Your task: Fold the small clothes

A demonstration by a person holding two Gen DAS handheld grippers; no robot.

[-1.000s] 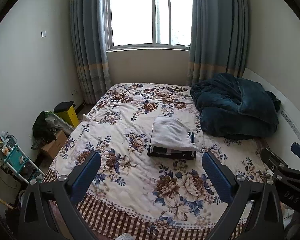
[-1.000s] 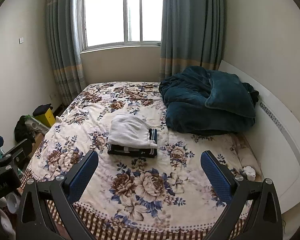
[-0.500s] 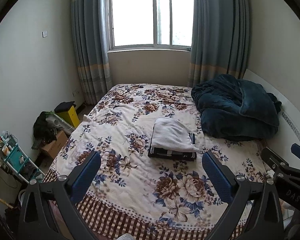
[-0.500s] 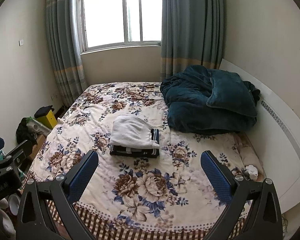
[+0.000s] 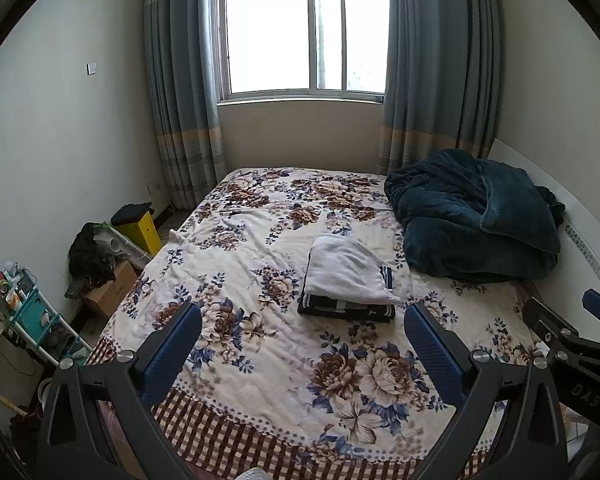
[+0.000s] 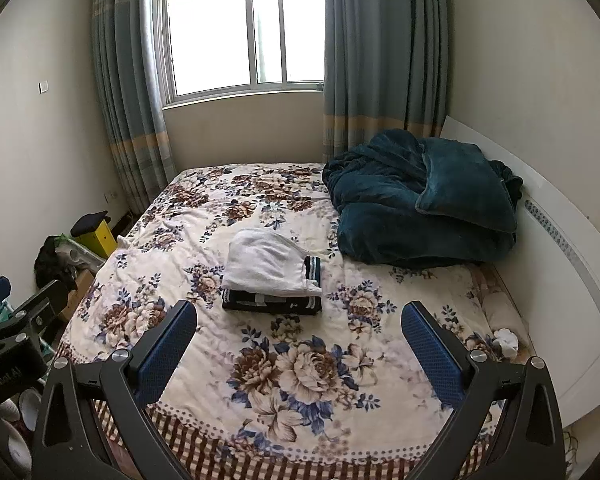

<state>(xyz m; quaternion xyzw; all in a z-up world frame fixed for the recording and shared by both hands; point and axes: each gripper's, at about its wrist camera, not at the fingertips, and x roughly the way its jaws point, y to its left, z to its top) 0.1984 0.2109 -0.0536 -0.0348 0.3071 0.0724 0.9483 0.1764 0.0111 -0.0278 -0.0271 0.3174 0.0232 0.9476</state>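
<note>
While both pairs of blue-padded fingers stand spread wide with nothing between them, the left gripper and right gripper fill the bottom of their frames above the floral bedspread. Near frame centre, well beyond the tips, sits a folded stack: a white garment atop what looks like a dark striped one. Upper right, a teal blanket is heaped.
</note>
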